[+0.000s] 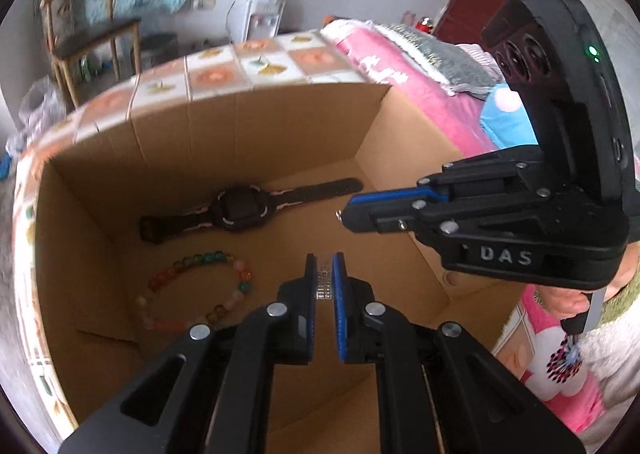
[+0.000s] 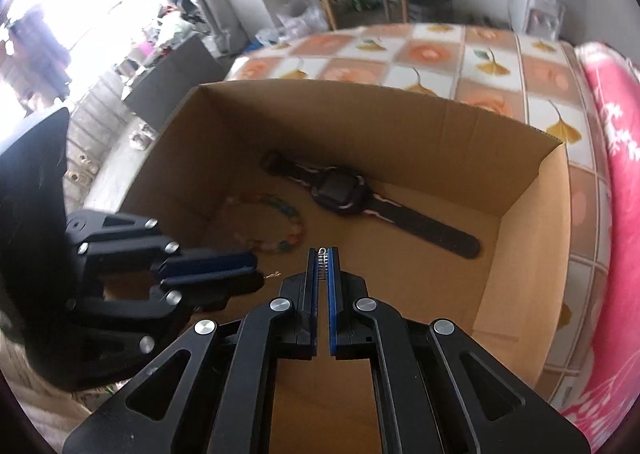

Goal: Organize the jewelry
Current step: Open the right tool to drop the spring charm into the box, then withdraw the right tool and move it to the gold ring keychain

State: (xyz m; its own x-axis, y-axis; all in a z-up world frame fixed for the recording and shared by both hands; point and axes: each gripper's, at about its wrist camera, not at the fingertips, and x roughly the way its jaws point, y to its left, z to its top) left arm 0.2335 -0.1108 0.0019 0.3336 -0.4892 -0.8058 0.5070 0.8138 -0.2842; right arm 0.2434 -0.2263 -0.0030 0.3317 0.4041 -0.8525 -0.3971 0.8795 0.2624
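- Left gripper (image 1: 323,278): jaws pressed onto a small silvery piece (image 1: 325,281), centre of the left wrist view. Can't tell what kind of jewelry it is; looks like a short chain or clasp section.
- Right gripper (image 2: 323,268): jaws pinched on a thin coiled silver bit (image 2: 322,264) with a loop at the tip, centre of the right wrist view. May be the other end of the same piece; no link visible between them.
- Both tips hover over the open cardboard box (image 1: 256,141), above its floor, not touching it.
- Already on the box floor: black watch (image 1: 240,207) mid-frame, beaded bracelet (image 1: 200,290) lower left of it, apart from each other.
- Judgement: step is placing the silver item in the box.
- Aim for the bare floor right of the bracelet, below the watch strap, so nothing tangles.
- Lower both ends together, keep it slack-free, release near the floor rather than dropping.
- Risk: thin piece snagging on the ridged pads at release.
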